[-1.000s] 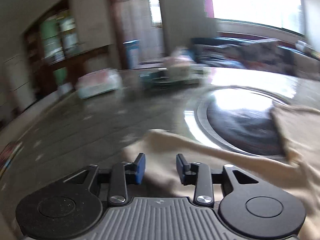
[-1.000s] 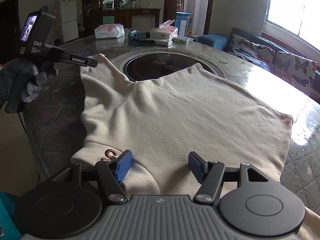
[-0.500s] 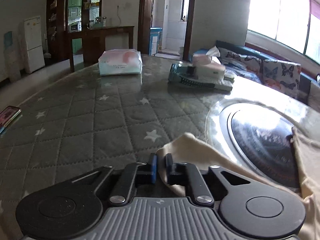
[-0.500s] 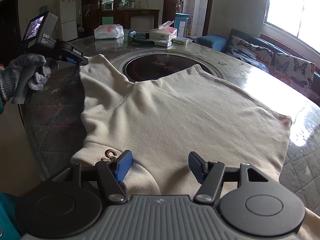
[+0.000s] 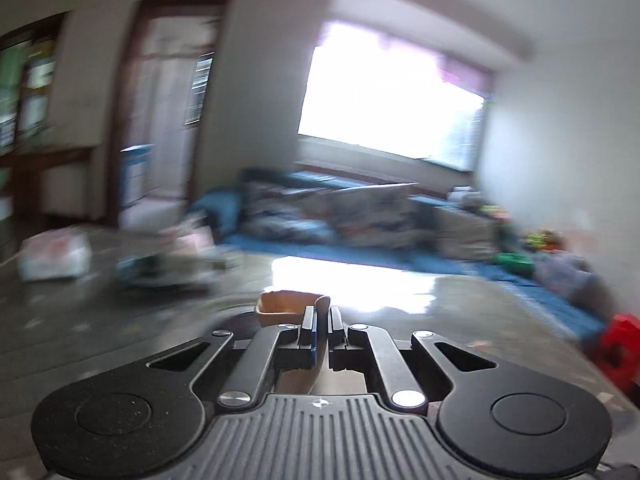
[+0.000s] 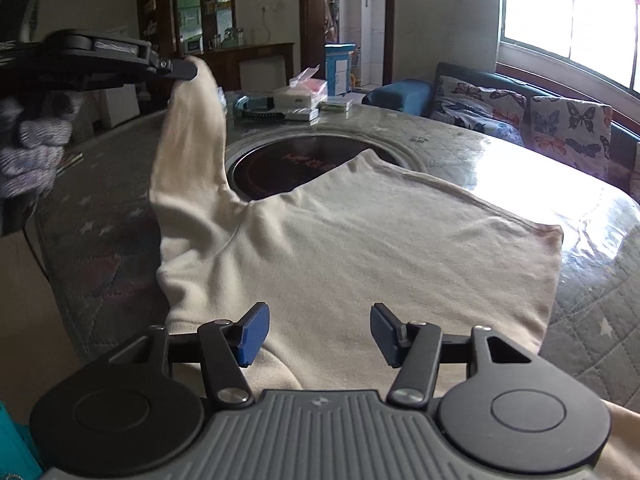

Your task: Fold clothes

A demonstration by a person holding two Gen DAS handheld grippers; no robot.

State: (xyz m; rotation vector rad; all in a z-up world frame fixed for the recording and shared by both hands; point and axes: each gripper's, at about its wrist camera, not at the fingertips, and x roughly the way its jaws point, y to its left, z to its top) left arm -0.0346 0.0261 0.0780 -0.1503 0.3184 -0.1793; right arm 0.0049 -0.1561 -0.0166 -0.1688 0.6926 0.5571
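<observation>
cream sweatshirt (image 6: 360, 248), soft knit with a fleecy nap, is lying flat on the round table (image 6: 472, 152), body spreading from the near edge toward the right, hem corner at far right. one sleeve (image 6: 188, 136) is hanging lifted off the table on the left, draping in a long tapered fold. left gripper (image 6: 188, 69), matte black plastic, is pinching the sleeve cuff with its jaws pressed together; a grey knitted glove (image 6: 28, 148) is wrapping its handle at the far left. in the left wrist view the same left gripper (image 5: 320, 330) is showing narrow black fingers squeezed on a tan strip of cuff (image 5: 288, 306), with the cloth poking out beyond the tips; the background there is motion-blurred. right gripper (image 6: 316, 334) is hovering low over the near part of the sweatshirt by the collar, its blue rubbery pads (image 6: 252, 332) standing apart and closing, nothing pressed between them, only fabric lying beneath. the table is wearing a grey-green quilted cover with a star print under a glossy clear sheet, and a round dark glass cooktop inset (image 6: 296, 164) is sitting in its middle, partly under the sweatshirt. tissue packs and a flat box (image 6: 296, 98) are sitting at the far side. a blue sofa with butterfly-print cushions (image 6: 520, 112) is standing far right under a bright window.
</observation>
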